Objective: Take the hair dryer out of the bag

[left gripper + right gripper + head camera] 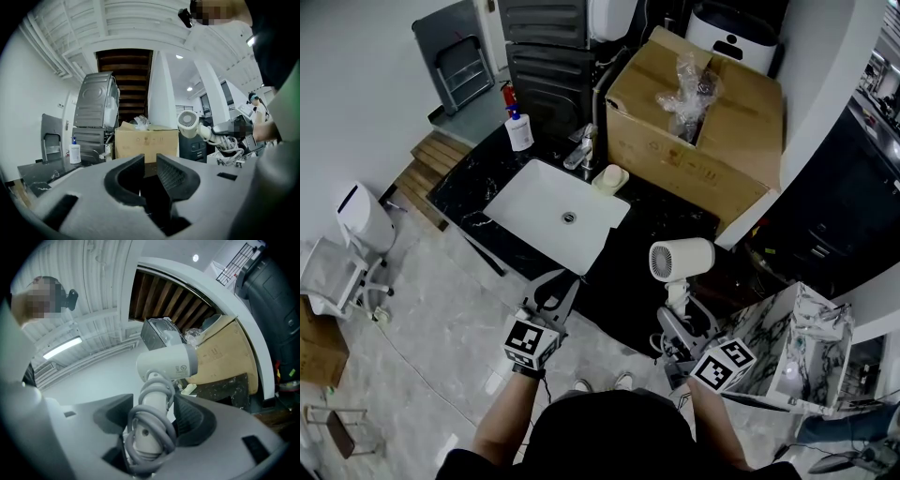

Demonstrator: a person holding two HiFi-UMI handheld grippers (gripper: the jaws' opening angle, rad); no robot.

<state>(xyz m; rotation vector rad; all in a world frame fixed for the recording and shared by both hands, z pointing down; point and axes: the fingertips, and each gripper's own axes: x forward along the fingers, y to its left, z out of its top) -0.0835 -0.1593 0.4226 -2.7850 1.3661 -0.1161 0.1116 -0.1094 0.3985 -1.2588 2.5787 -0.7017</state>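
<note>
A white hair dryer [682, 259] stands upright over the dark counter, its grey cord coiled round the handle. My right gripper [680, 323] is shut on that handle, below the barrel. In the right gripper view the hair dryer [168, 363] rises between the jaws of the right gripper [154, 413], and the coiled cord fills the gap. My left gripper [558, 286] hovers at the counter's near edge in front of the sink; in its own view the left gripper [151, 171] shows a narrow gap with nothing in it. The hair dryer [188, 123] appears to its right.
A white sink [516, 220] is set in the black marble counter [619, 281]. Behind it stands a cardboard box [694, 150] with crumpled clear plastic [689, 89] on top. A soap bottle [518, 129] is at the back left, a marble-patterned shelf unit [806, 347] at the right.
</note>
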